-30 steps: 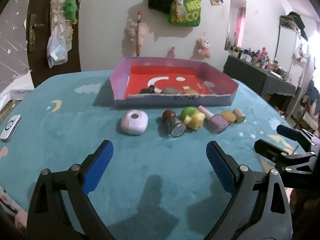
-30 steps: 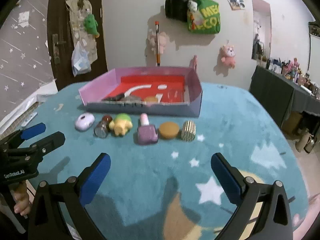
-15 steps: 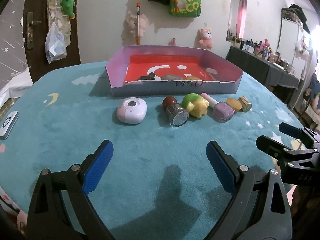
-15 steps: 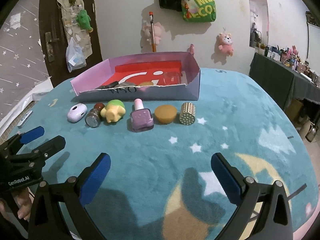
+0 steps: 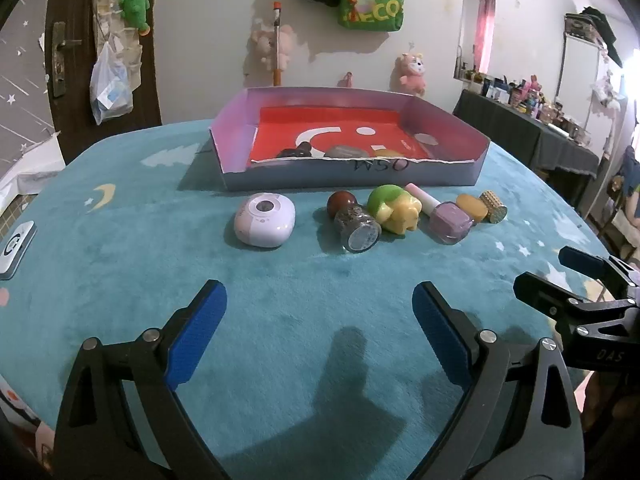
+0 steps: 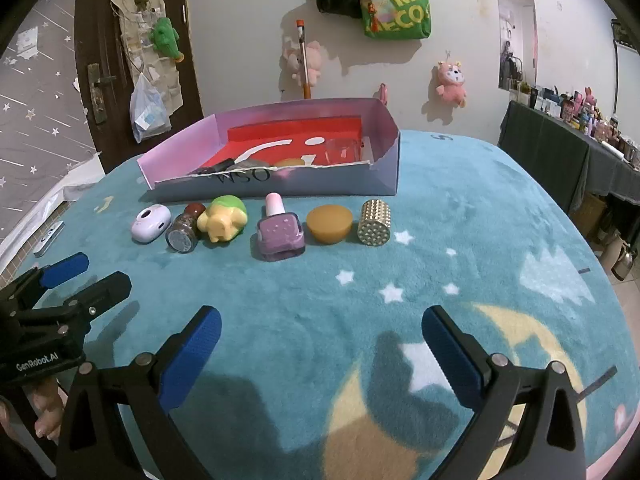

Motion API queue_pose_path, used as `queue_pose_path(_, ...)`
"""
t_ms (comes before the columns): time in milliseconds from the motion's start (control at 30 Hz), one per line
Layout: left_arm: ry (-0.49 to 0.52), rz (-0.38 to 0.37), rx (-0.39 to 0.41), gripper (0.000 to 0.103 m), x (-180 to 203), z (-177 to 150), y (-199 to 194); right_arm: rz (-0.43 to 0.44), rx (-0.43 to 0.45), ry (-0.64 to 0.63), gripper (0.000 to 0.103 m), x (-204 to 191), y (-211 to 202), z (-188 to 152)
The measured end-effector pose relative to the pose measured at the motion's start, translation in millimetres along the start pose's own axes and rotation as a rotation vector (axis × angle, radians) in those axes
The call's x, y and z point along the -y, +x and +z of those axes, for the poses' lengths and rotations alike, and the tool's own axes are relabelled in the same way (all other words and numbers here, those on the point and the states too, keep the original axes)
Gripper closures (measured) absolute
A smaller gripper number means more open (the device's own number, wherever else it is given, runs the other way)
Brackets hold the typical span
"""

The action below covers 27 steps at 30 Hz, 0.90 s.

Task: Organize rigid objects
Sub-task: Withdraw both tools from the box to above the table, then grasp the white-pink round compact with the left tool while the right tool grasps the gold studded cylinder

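Several small objects lie in a row on the teal cloth in front of a pink tray [image 5: 352,176] [image 6: 280,184] with a red floor: a white oval case [image 5: 265,224] [image 6: 151,223], a small jar [image 5: 356,228] [image 6: 184,232], a green-yellow toy [image 5: 394,209] [image 6: 222,220], a purple nail-polish bottle [image 5: 448,220] [image 6: 279,236], an orange puck [image 5: 472,207] [image 6: 330,222] and a gold studded cylinder [image 5: 494,207] [image 6: 375,222]. My left gripper [image 5: 320,312] and right gripper [image 6: 320,332] both stand open, short of the row, holding nothing.
The tray holds a few dark and grey items [image 5: 320,151] and a clear cup [image 6: 342,151]. A white remote [image 5: 14,248] lies at the table's left edge. A dark side table [image 6: 580,152] full of small things stands at the right.
Both views have tipped slightly between frames; the row of objects and the tray keep their places. Neither gripper's jaws have moved.
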<state>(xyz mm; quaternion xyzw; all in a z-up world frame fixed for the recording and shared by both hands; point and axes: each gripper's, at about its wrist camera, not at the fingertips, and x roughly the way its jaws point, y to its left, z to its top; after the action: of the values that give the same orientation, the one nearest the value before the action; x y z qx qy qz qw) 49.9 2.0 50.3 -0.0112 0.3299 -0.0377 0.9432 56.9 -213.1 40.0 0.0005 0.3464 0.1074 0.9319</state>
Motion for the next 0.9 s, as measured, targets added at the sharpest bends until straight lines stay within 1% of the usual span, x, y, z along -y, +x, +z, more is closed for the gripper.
queue_pose_path(200, -0.006, 0.013, 0.003, 0.008, -4, 7, 0, -0.008, 0.005, 0.001, 0.0, 4, 1, 6)
queue_pose_path(367, -0.007, 0.041, 0.004, 0.008, -10, 18, 3, -0.022, 0.022, 0.015, 0.0, 11, 1, 17)
queue_pose_path(600, 0.0, 0.085, -0.021, 0.008, -22, 38, 12, -0.095, 0.028, 0.01, 0.0, 23, 8, 41)
queue_pose_path(800, 0.032, 0.112, -0.06, 0.008, -29, 56, 27, -0.139, -0.007, 0.024, 0.001, 37, 23, 60)
queue_pose_path(900, 0.04, 0.123, -0.079, 0.008, -33, 64, 35, -0.145, -0.046, 0.041, 0.005, 45, 36, 68)
